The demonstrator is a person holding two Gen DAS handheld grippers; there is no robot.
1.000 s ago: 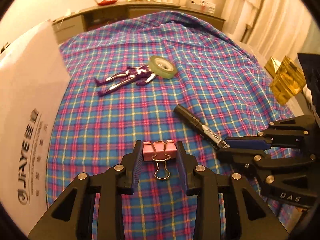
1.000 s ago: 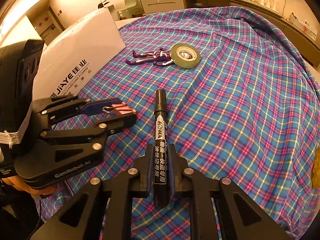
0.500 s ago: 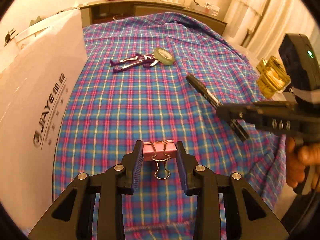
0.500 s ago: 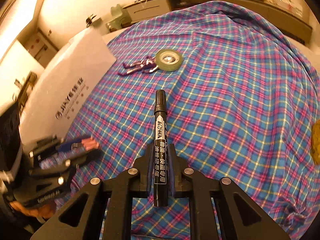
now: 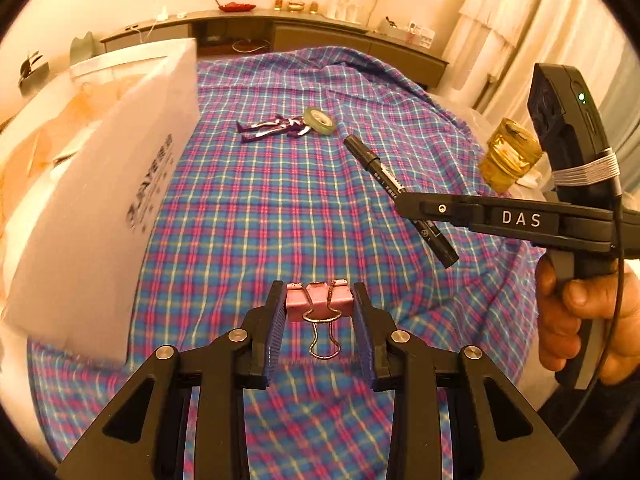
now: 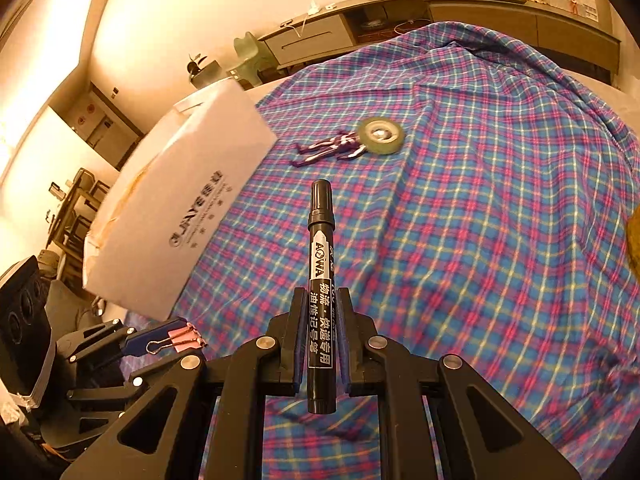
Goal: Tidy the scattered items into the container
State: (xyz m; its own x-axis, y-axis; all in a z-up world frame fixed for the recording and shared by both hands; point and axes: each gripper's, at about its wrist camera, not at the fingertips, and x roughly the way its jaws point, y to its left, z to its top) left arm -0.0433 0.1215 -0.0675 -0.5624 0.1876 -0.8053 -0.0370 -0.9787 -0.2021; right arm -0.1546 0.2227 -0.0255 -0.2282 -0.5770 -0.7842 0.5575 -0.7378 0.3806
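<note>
My left gripper (image 5: 320, 300) is shut on a pink binder clip (image 5: 319, 300), held above the plaid cloth; the same binder clip (image 6: 182, 340) shows at the lower left of the right wrist view. My right gripper (image 6: 320, 304) is shut on a black marker (image 6: 320, 264) that points forward, cap away from me. From the left wrist view the marker (image 5: 372, 160) hangs in the air at the right. A purple toy figure (image 5: 276, 128) and a roll of green tape (image 5: 319, 120) lie touching on the cloth farther back. The white container box (image 5: 100, 200) stands at the left.
The blue and pink plaid cloth (image 6: 500, 220) covers the whole surface, with folds at the back right. A golden object (image 5: 508, 156) sits off the cloth's right edge. A person's hand (image 5: 580, 320) grips the right tool. A long low cabinet (image 6: 440, 12) runs along the far wall.
Both grippers have risen from the cloth with their items. The left one has drawn back toward the box side, so the box looms larger. The marker left the cloth.
</note>
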